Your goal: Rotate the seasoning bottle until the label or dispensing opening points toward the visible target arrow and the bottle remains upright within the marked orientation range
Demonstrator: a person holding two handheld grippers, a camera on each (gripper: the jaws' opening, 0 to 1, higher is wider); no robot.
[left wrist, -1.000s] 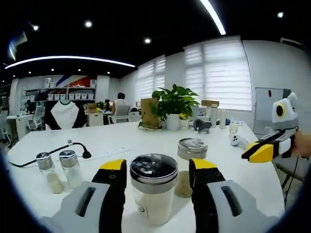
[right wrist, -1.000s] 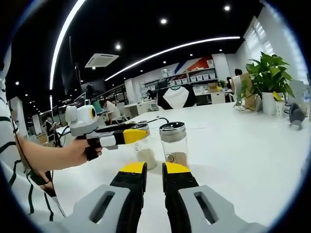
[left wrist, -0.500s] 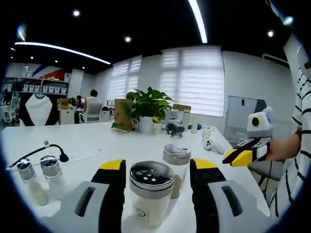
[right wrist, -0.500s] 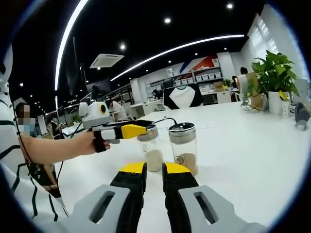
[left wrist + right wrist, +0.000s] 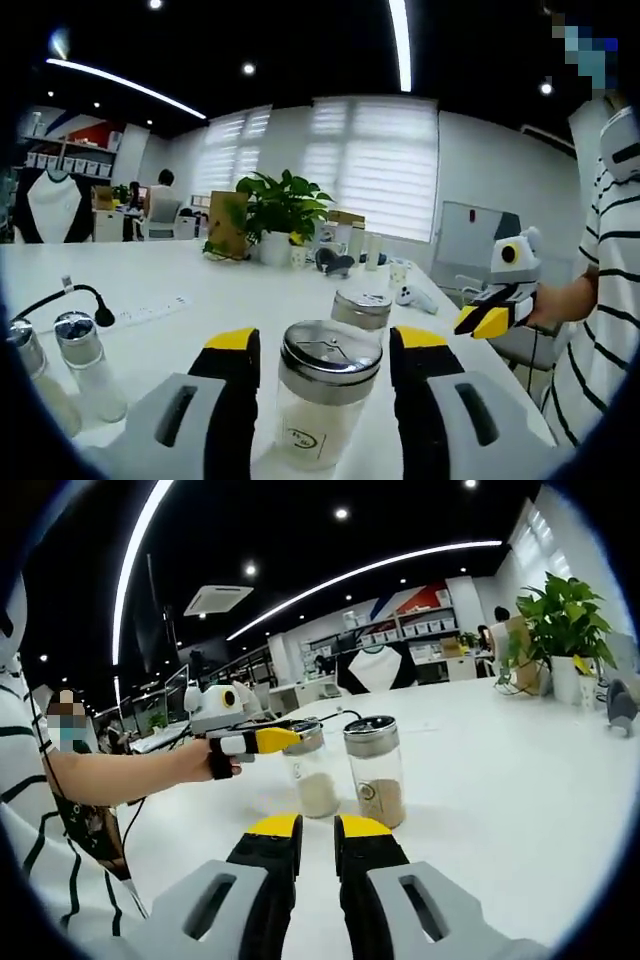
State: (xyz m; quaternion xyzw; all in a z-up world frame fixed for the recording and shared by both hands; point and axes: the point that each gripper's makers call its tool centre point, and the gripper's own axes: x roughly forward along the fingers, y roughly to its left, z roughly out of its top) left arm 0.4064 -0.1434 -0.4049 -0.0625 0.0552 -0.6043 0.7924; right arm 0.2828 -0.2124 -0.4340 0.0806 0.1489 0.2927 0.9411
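A glass seasoning bottle point(image 5: 322, 410) with a metal lid and pale contents stands upright on the white table point(image 5: 200, 290). My left gripper point(image 5: 325, 340) is shut on it, one yellow-tipped jaw on each side, and a small logo on the bottle faces the camera. In the right gripper view the same bottle point(image 5: 314, 780) sits behind the left gripper point(image 5: 265, 740), which a hand holds. My right gripper point(image 5: 318, 827) hovers low over the table, shut on nothing, short of the bottles. It also shows as the right gripper point(image 5: 490, 320) at the table's right edge.
A second bottle point(image 5: 375, 775) with brown contents stands right beside the held one, touching or nearly so. Two small shakers point(image 5: 80, 365) stand to the left, with a black cable point(image 5: 60, 300) behind them. A potted plant point(image 5: 280, 215) and small items line the far edge.
The left gripper has swung round with the bottle, whose logo still faces its camera while the room slides left. The right gripper view has crept slightly closer to the bottles.
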